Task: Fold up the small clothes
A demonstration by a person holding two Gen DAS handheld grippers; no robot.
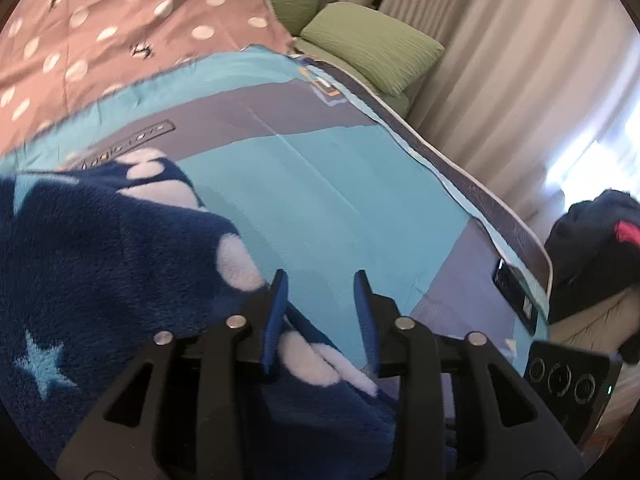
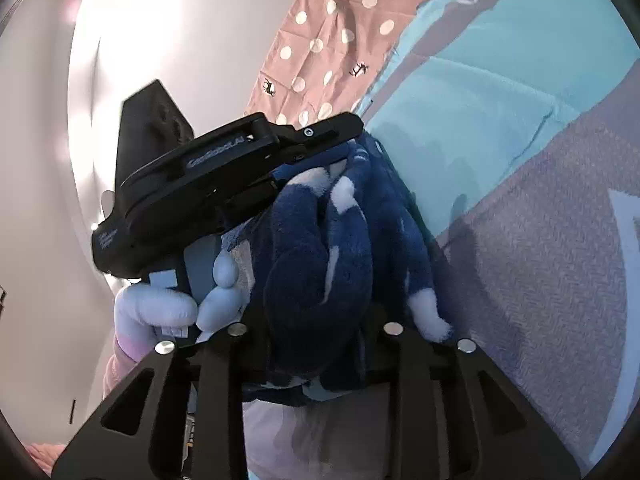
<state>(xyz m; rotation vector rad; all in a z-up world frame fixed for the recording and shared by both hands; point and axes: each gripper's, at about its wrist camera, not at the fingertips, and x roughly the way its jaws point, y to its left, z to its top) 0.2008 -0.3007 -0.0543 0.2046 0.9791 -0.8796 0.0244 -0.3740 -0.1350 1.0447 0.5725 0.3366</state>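
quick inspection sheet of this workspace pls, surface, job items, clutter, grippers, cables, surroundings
surface: bed with a blue and grey bedspread; a pink dotted sheet lies at its far end.
job's things: one navy fleece garment with white spots and a light star, bunched up, not yet folded flat.
clutter: a phone near the bed edge; a dark bag on a chair beside the bed.
grippers: left hand-held gripper open, fleece lying between its fingers; right hand-held gripper buried in fleece, state cannot be told.
cables: nothing seen.
surroundings: green pillows, pale curtains, white wall.
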